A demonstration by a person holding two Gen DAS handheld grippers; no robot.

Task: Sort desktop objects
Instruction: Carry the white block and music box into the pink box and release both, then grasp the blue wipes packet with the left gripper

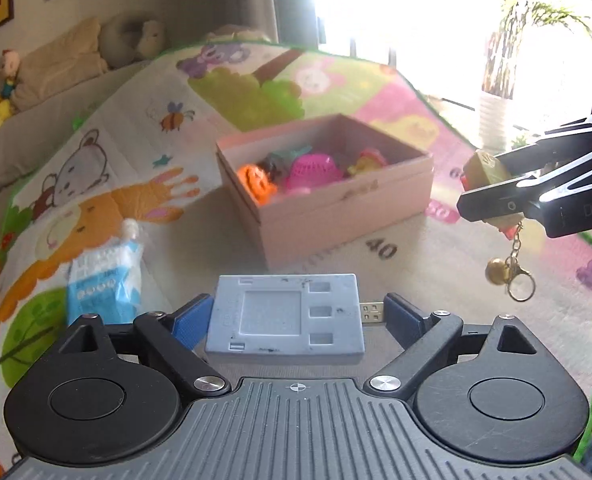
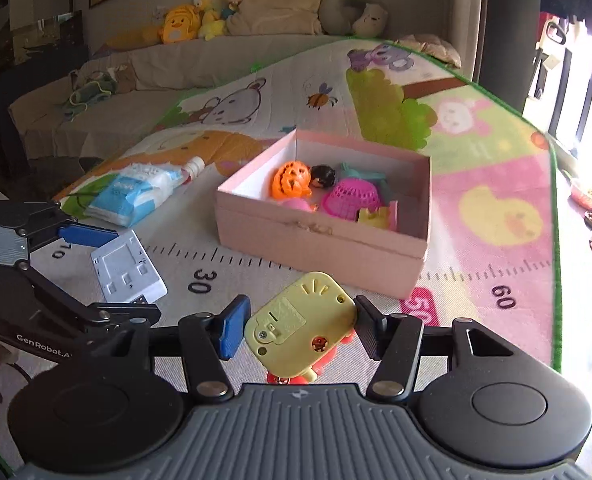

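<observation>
My left gripper (image 1: 296, 316) is shut end to end on a flat grey-blue device (image 1: 288, 316); one blue pad touches its left edge and the other meets its USB plug (image 1: 372, 313). The right wrist view shows that same device (image 2: 126, 270) between the left gripper's fingers (image 2: 84, 236). My right gripper (image 2: 299, 324) is shut on a small yellow toy box (image 2: 299, 324) with red parts beneath. In the left wrist view a chain with a gold bell (image 1: 509, 270) dangles from it. An open pink box (image 2: 315, 248) ahead holds an orange pumpkin (image 2: 292, 178), a pink basket (image 2: 349, 196) and other toys.
A blue-and-white pouch (image 2: 136, 188) lies on the cartoon play mat (image 2: 475, 152), left of the box. A sofa with plush toys (image 2: 184, 24) and cushions runs behind. Bright windows and a potted plant (image 1: 495, 92) stand to the right, past the mat's green edge.
</observation>
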